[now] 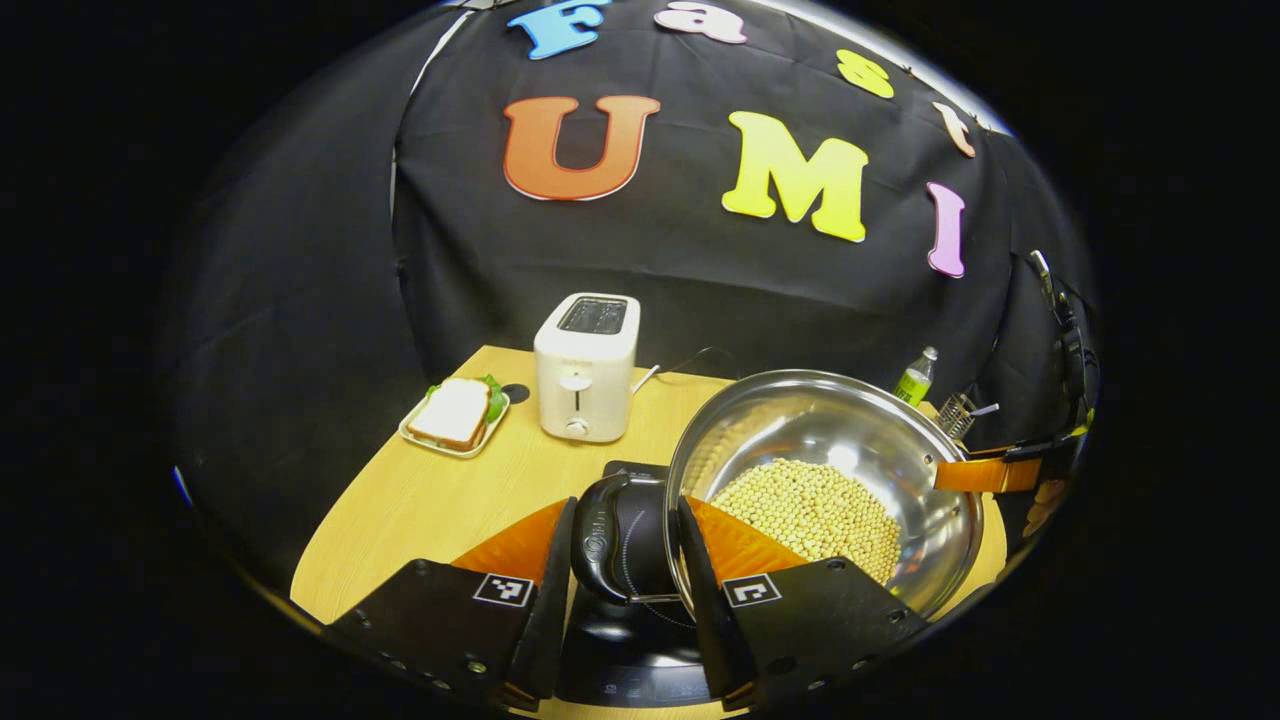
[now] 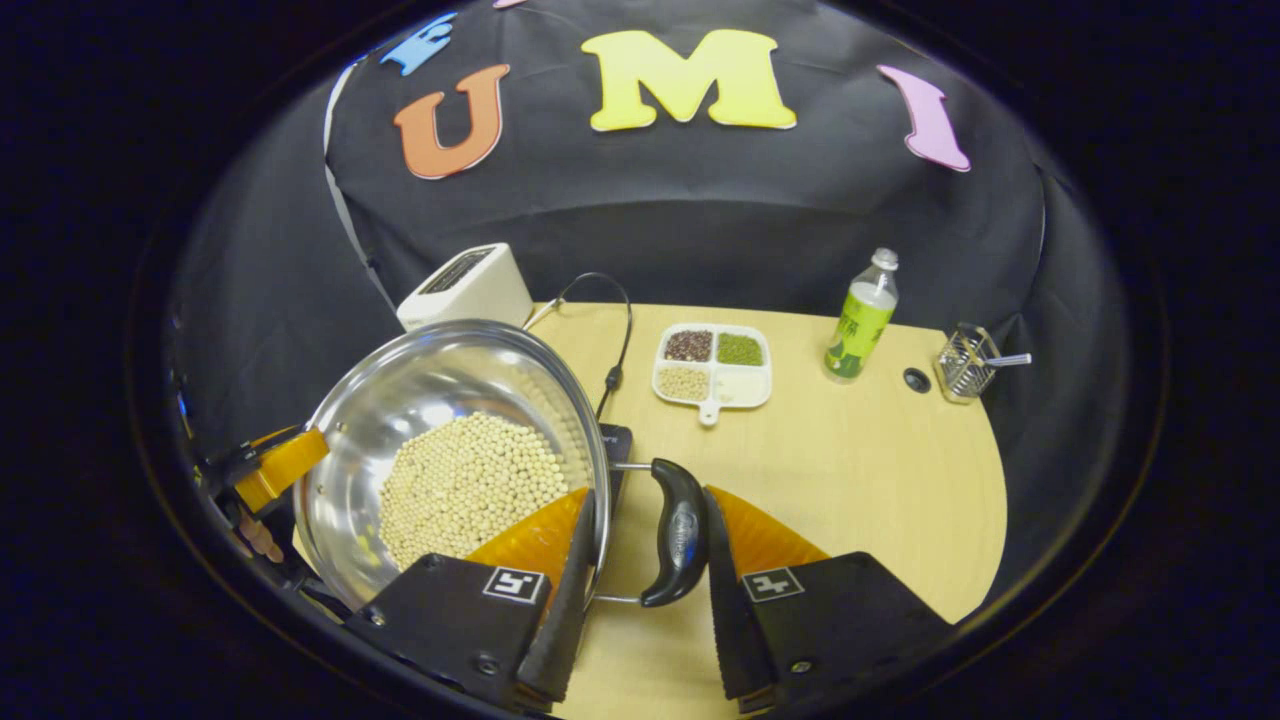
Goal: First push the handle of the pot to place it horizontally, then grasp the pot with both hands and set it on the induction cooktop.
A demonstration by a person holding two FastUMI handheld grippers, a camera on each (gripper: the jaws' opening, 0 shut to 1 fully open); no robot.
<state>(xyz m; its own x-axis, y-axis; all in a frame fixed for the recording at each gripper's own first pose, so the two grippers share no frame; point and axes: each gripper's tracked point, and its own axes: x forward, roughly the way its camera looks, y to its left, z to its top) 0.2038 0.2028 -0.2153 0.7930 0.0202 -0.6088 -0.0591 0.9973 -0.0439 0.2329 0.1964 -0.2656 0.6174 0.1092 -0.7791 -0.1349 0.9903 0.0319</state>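
Straddling one black side handle point(image 1: 600, 540) of the steel pot point(image 1: 860, 450), the left gripper point(image 1: 622, 590) has its jaws part-open around it, contact unclear. Opposite, the right gripper point(image 2: 640, 590) likewise brackets the other handle point(image 2: 678, 532). Full of pale beans point(image 1: 810, 515), the pot sits above the dark induction cooktop point(image 1: 625, 640), the toaster point(image 1: 587, 365) behind it.

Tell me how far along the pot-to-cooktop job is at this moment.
Done: both pot handles lie level, so the push step looks finished. In hand: the left gripper brackets one black handle, the right gripper the other handle, jaws not visibly pressing. The steel pot of soybeans is above the induction cooktop. Left: whether it rests there, I cannot tell.
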